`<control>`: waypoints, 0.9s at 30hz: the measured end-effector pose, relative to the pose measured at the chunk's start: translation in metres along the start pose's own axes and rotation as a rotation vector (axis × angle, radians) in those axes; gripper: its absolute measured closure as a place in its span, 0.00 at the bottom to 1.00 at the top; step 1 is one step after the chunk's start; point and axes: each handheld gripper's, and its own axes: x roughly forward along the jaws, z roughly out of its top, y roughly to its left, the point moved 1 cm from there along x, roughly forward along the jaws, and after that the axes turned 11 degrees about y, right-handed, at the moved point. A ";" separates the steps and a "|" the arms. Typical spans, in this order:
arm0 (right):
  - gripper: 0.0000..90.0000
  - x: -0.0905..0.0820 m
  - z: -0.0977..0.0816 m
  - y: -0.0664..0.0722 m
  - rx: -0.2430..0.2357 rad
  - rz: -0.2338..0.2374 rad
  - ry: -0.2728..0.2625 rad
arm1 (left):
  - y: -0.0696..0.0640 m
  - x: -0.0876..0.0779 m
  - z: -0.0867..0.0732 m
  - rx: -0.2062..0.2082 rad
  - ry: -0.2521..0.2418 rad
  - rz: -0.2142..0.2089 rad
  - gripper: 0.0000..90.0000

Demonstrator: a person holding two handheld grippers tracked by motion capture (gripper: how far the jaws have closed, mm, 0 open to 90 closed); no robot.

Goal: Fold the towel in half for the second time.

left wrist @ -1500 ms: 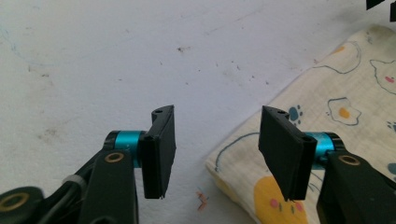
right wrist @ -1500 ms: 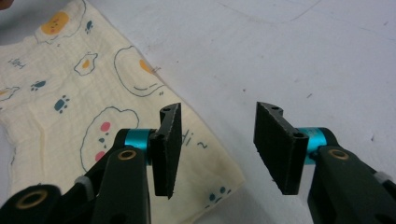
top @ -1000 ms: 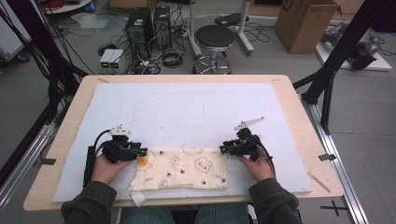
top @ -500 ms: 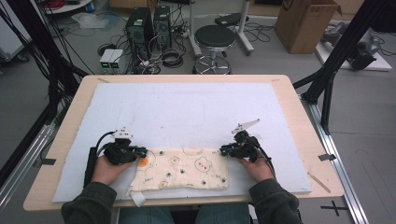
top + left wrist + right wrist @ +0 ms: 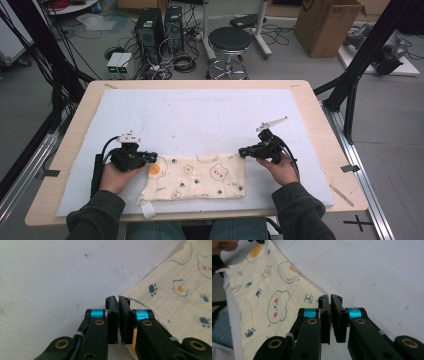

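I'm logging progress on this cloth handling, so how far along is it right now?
Done: the cream printed muslin cloth lies flat on the white table mat. In hand: the left gripper and right gripper have just closed their jaws on its two far corners. Left: any lift or fold; the cloth looks not yet raised.

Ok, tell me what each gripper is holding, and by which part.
Both hold the cream animal-print cloth by its far corners: the left gripper pinches the far left corner, the right gripper the far right corner. Both have just closed.
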 end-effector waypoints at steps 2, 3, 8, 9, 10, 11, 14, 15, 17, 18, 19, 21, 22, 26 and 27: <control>0.96 0.000 0.006 -0.005 0.006 -0.018 0.023 | 0.001 0.002 0.006 0.013 0.026 0.025 0.96; 0.96 0.000 0.009 -0.007 0.002 -0.024 0.026 | 0.001 0.004 0.009 0.004 0.016 0.028 0.96; 0.96 -0.007 0.028 -0.014 0.001 -0.074 -0.005 | 0.009 0.002 0.025 -0.009 -0.029 0.095 0.96; 0.96 -0.009 0.031 -0.014 0.002 -0.080 -0.014 | 0.011 0.001 0.028 -0.019 -0.052 0.106 0.96; 0.96 -0.010 0.033 -0.015 -0.001 -0.087 -0.040 | 0.014 0.001 0.030 -0.027 -0.066 0.115 0.96; 0.96 -0.010 0.035 -0.016 0.000 -0.093 -0.057 | 0.017 0.002 0.031 -0.036 -0.082 0.122 0.96; 0.96 -0.001 0.036 -0.025 0.026 -0.111 -0.028 | 0.022 0.006 0.030 -0.042 -0.069 0.116 0.96; 0.96 0.002 0.036 -0.027 0.037 -0.104 -0.016 | 0.022 0.008 0.030 -0.034 -0.053 0.118 0.96; 0.96 0.005 0.037 -0.028 0.031 -0.108 -0.022 | 0.022 0.008 0.029 -0.022 -0.039 0.119 0.96; 0.96 0.005 0.038 -0.027 0.034 -0.105 -0.021 | 0.021 0.007 0.029 -0.020 -0.047 0.120 0.96; 0.96 0.005 0.038 -0.026 0.028 -0.113 -0.021 | 0.021 0.005 0.029 -0.018 -0.053 0.116 0.96; 0.96 0.004 0.038 -0.026 0.022 -0.112 -0.022 | 0.020 0.003 0.029 -0.014 -0.066 0.114 0.96; 0.96 0.003 0.038 -0.026 0.027 -0.108 -0.026 | 0.020 0.002 0.029 -0.012 -0.079 0.110 0.96; 0.96 -0.005 0.037 -0.021 0.008 -0.091 -0.063 | 0.019 -0.001 0.025 0.008 -0.097 0.115 0.95; 0.96 -0.005 0.037 -0.020 0.002 -0.083 -0.072 | 0.018 -0.001 0.024 0.018 -0.101 0.115 0.95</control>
